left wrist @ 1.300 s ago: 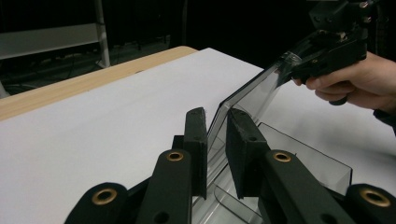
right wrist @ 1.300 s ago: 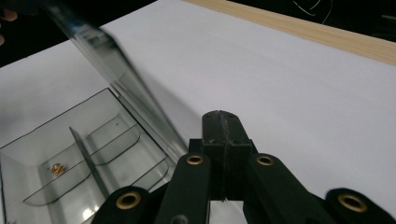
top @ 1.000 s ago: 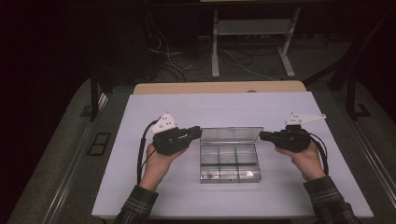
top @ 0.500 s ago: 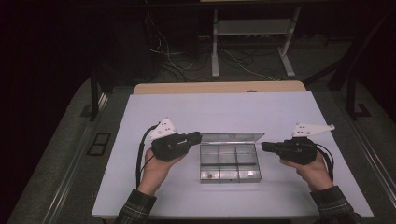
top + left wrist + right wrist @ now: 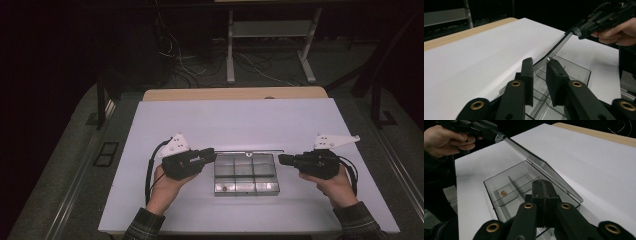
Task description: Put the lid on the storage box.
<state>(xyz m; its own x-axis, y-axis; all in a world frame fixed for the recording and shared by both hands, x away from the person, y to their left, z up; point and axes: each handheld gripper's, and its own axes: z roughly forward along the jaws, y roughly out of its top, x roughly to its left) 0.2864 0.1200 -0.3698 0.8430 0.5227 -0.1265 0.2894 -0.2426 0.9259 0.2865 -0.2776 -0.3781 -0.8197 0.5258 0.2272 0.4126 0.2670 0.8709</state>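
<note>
A clear plastic box [image 5: 245,173] with 6 compartments sits on the white tabletop [image 5: 240,120], near the person's edge and between the 2 hands. Its clear lid [image 5: 541,165] stands raised at a slant over the far side of the box.

The left tongs [image 5: 539,75] reach the box's left side. In the left gripper view their 2 black pads [image 5: 528,75] stand a narrow gap apart, with the near end of the lid's edge running up between them; the jaws have just been opening a little, and whether the pads press on the lid cannot be told. In the right gripper view the same tongs [image 5: 499,137] are at the lid's far corner.

The right tongs [image 5: 544,192] are closed tight, pad against pad, with nothing between them. They are off the box's right end in the high view [image 5: 280,159].

1 small brown item [image 5: 503,192] lies in a front compartment.
</note>
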